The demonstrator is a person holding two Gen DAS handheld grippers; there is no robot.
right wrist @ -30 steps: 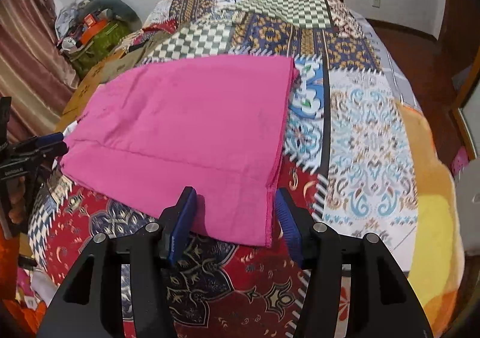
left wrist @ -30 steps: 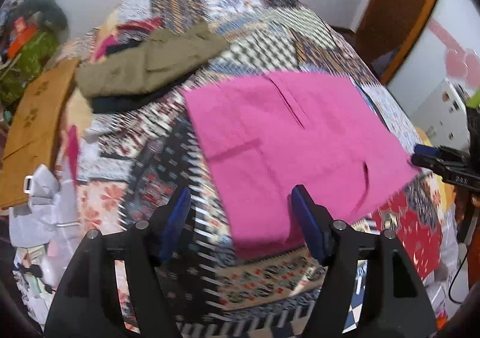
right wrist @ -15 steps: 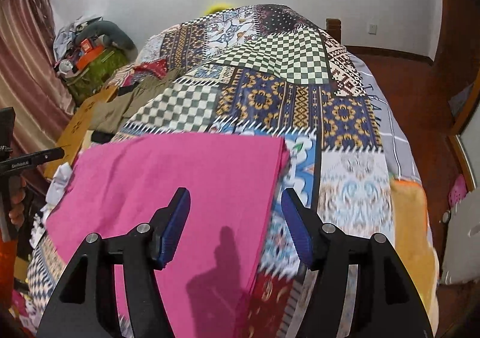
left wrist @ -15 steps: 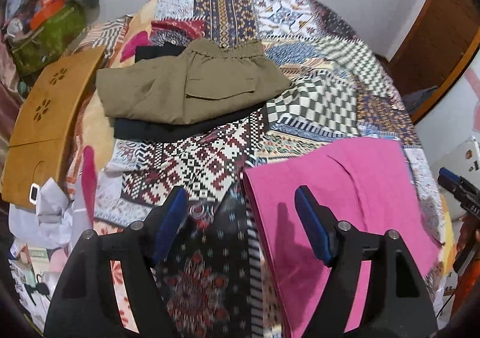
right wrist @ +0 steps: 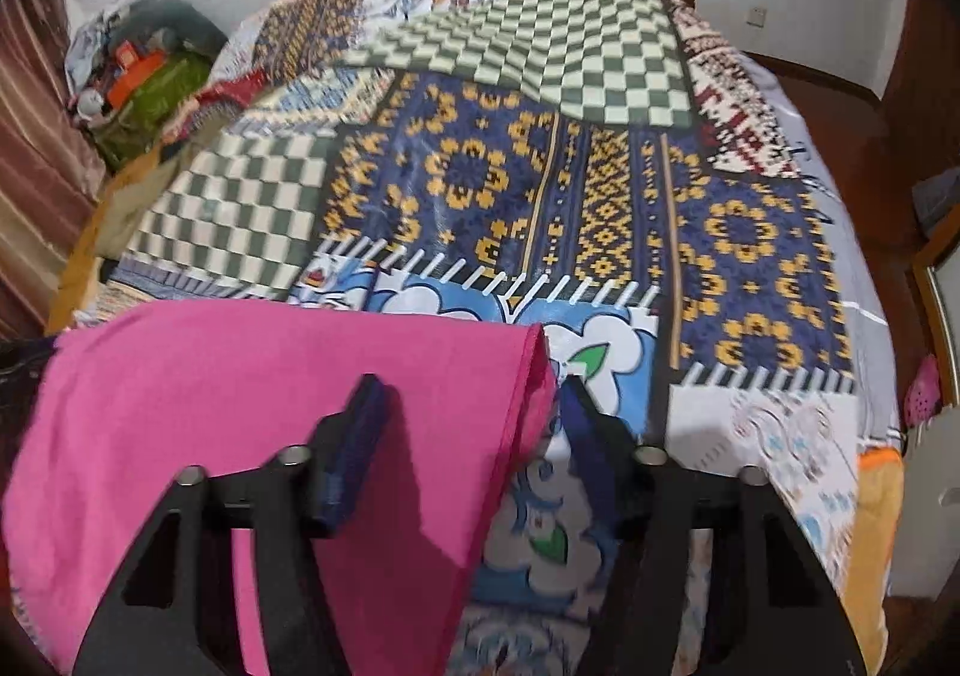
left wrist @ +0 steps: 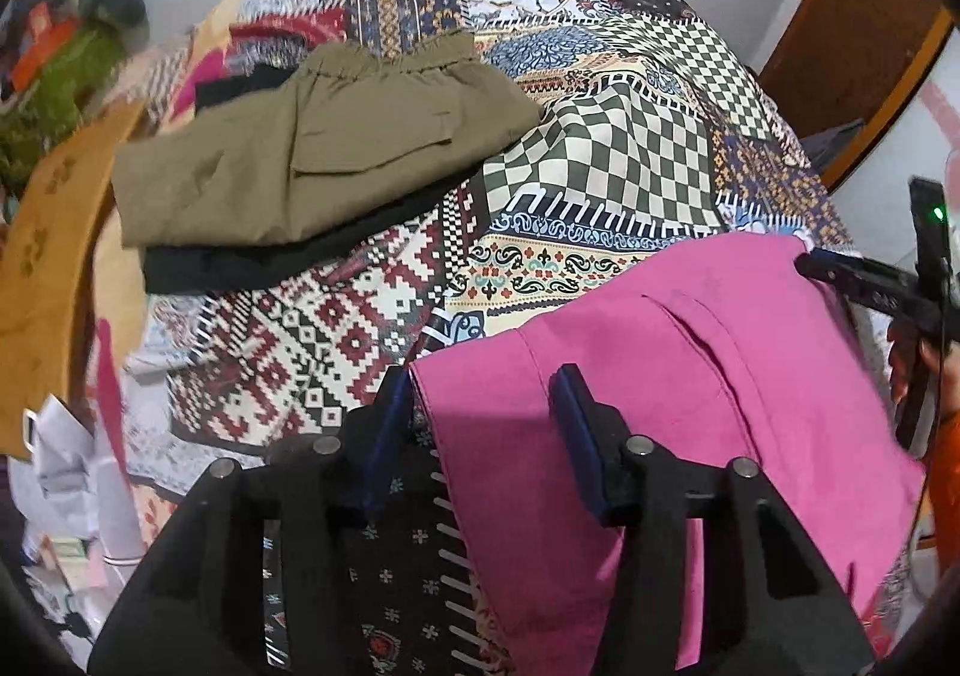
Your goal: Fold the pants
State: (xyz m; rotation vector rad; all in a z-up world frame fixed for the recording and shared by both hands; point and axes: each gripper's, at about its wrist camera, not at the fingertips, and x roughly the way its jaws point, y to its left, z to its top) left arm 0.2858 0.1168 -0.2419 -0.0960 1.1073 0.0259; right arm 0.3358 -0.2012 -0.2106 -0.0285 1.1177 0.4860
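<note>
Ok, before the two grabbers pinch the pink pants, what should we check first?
1. Left gripper open and ready: ok, blue pads apart with nothing between them.
2. Right gripper open and ready: ok.
3. Each gripper lined up on a far corner of the pink pants: ok, a corner edge sits between the pads in both wrist views.
4. Pink pants lying flat on the patchwork bedspread: ok, only light creases show.
5. Folded olive pants clear of the fold: ok, they lie apart, further up the bed.
6. Pads low enough to catch the cloth: cannot tell from these views.
</note>
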